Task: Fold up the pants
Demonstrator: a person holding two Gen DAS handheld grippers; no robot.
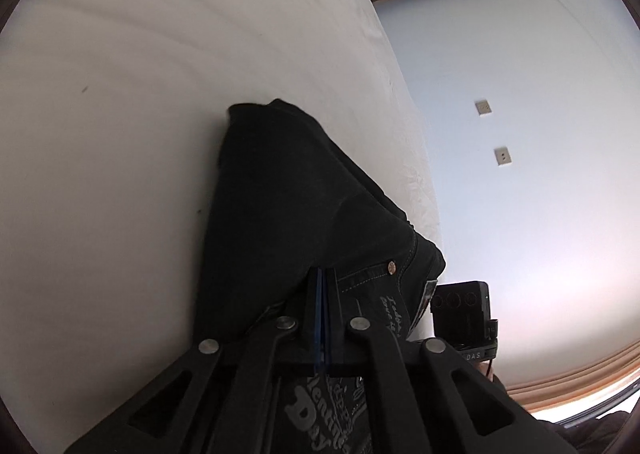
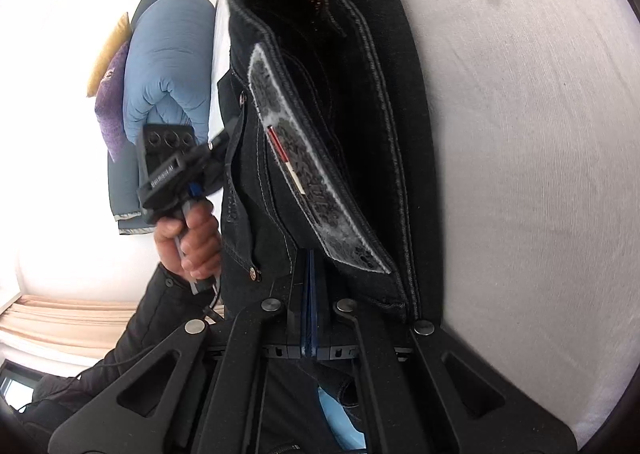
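Black jeans [image 1: 288, 194] hang over the white bed [image 1: 120, 134], held up at the waist end. My left gripper [image 1: 323, 274] is shut on the jeans fabric near a copper rivet [image 1: 392, 266] and pocket stitching. In the right wrist view the jeans [image 2: 360, 114] show the open waistband with a grey printed lining [image 2: 304, 174]. My right gripper [image 2: 310, 258] is shut on the waistband edge. The other gripper [image 2: 172, 170] and the hand holding it show at the left, against the jeans' side.
The white bed sheet [image 2: 520, 174] lies behind the jeans. A blue duvet [image 2: 168, 66] and a purple cushion [image 2: 114, 110] sit beyond the bed. A pale wall with two sockets [image 1: 502, 154] is to the right. Beige curtains [image 2: 60, 322] hang by a window.
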